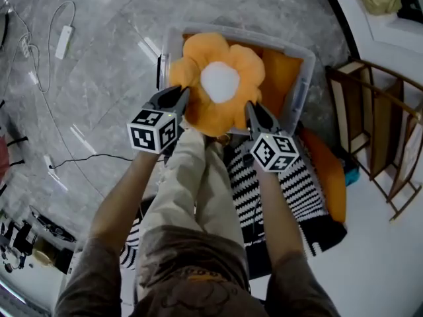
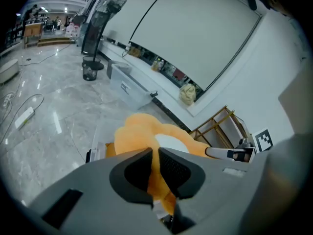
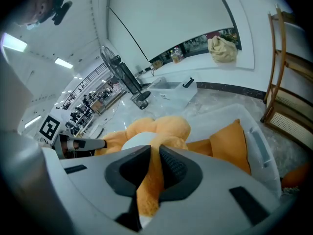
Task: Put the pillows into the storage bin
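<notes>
An orange flower-shaped pillow with a white centre hangs over the clear storage bin, held from both sides. My left gripper is shut on a petal at the pillow's left edge; the orange plush is pinched between its pads. My right gripper is shut on a petal at the pillow's near right edge, with plush squeezed between its jaws. A square orange pillow lies inside the bin under the flower, also visible in the right gripper view as the orange pillow.
A black-and-white striped cushion and another orange cushion lie on the floor near my right side. A wooden rack stands to the right. A power strip and cable lie on the marble floor at the left.
</notes>
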### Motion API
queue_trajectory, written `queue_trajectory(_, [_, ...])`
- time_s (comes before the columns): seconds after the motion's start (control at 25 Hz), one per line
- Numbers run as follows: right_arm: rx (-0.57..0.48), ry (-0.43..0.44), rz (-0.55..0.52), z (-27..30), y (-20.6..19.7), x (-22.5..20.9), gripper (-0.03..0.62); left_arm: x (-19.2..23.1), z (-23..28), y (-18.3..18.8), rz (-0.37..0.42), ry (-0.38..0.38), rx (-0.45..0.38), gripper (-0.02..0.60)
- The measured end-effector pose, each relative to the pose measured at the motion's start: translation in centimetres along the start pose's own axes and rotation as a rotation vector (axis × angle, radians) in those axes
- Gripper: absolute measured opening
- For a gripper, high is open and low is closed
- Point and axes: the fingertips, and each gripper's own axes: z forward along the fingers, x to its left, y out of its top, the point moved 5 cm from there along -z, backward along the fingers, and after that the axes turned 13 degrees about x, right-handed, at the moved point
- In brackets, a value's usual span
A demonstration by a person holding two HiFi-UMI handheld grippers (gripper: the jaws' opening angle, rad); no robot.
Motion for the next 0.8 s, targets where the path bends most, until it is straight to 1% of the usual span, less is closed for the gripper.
queue_trajectory(0.24, [0.008,0.025,0.012,3.8,-1.5,-2.3,0.055,2.7,3.7,-0.6,-0.013,-0.009,-0.008,0.031])
queue_trajectory(0.32, [0.006,0.029,0.010,4.3,-1.7,-2.6,0.057,3.1,4.3,-0.8,-0.011,-0.001,-0.017,0.031])
queue_trajectory(0.36, [0.002,0.025,0.011,4.4,-1.8,-2.9,0.066,3.4,4.5,-0.8,-0.009,0.015,-0.027,0.036])
queue_trajectory(0.4, [-0.002,0.017,0.018,4.5,-1.8,-3.3,0.095,3.8,4.6,-0.9,-0.013,0.040,-0.036,0.064])
queue_trajectory(0.48, [0.001,0.007,0.064,4.6,-2.3,-4.3,0.176,4.9,5.0,-1.3,-0.050,0.083,-0.032,0.164])
queue_trajectory(0.52, [0.009,0.009,0.091,4.7,-2.7,-4.6,0.223,5.3,5.1,-1.7,-0.076,0.088,-0.022,0.197])
queue_trajectory(0.56, [0.021,0.011,0.106,4.7,-3.2,-4.8,0.244,5.5,5.2,-2.1,-0.094,0.084,-0.010,0.219])
queue_trajectory(0.6, [0.033,0.014,0.107,4.7,-3.6,-4.7,0.258,5.5,5.2,-2.5,-0.098,0.079,0.001,0.237])
queue_trajectory(0.68, [0.051,0.021,0.091,4.8,-4.0,-4.6,0.276,5.2,5.3,-3.0,-0.080,0.067,0.022,0.249])
queue_trajectory(0.8, [0.052,0.042,0.091,4.6,-4.2,-4.4,0.281,4.2,5.5,-3.5,-0.063,0.044,0.040,0.259])
